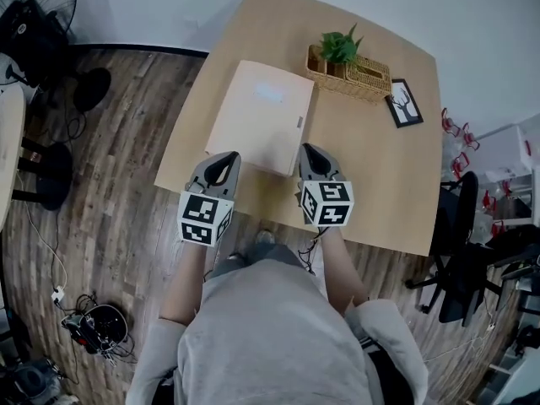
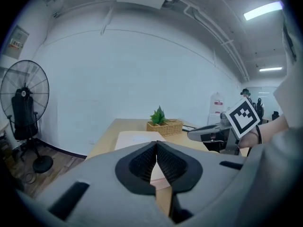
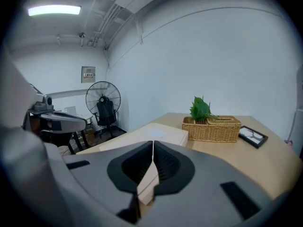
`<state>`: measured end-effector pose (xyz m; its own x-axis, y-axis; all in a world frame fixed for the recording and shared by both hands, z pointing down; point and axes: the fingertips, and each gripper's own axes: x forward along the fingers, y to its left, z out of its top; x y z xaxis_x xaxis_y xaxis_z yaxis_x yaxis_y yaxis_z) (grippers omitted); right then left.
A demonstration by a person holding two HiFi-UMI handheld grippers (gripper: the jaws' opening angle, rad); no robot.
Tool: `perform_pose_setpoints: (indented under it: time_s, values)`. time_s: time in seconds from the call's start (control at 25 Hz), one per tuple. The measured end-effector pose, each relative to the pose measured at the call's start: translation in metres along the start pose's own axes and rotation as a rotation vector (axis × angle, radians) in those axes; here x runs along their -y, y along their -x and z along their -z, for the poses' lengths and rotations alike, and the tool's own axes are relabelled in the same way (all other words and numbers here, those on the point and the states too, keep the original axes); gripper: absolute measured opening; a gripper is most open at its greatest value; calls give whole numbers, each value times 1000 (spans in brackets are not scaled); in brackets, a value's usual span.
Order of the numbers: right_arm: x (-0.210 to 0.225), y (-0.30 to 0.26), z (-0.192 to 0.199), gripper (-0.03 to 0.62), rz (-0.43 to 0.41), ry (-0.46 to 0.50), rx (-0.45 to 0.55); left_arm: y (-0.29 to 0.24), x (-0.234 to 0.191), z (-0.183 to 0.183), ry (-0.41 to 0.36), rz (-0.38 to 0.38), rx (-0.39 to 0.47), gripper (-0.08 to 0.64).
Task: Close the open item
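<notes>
Hovering both grippers over the near edge of the tabletop. The left gripper sits by the near-left corner with its jaws pressed together and nothing between them. The right gripper is just right of it, also closed and empty.

Just past the tips lies the beige box, between the tabletop's centre and its left edge. The lid looks flat, so we judge the closing done or nearly so.

Risks:
- We can't tell if the small clasp on the box's right side is seated. If it isn't, the lid may lift again.
- Pressing down again with closed tips could shove the box. It sits close to the left edge and could slide off, or run back into the basket.
- The grippers are close together, so a careless swing could knock them into each other.

Further back, the wicker basket with a green plant sits near the far edge, just beyond the box's far-right corner. A picture frame lies flat by the far-right corner. Nothing stands between the grippers and the box.

Off the table there is a standing fan at far left, an office chair at right, and cables on the floor.
</notes>
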<state>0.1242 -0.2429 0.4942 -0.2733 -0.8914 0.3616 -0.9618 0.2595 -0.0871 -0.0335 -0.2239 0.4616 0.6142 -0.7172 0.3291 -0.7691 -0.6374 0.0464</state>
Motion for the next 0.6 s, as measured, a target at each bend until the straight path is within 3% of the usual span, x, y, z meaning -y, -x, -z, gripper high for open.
perform_pose_setpoints:
  time_s: [0.32,0.6]
  values:
    - [-14,54,-26,14,45,-14,107,34,-1,-21,17,-31,78,11]
    - [-34,95,-43,14,80,66,164,68,-4,-37,50,-55,142,11]
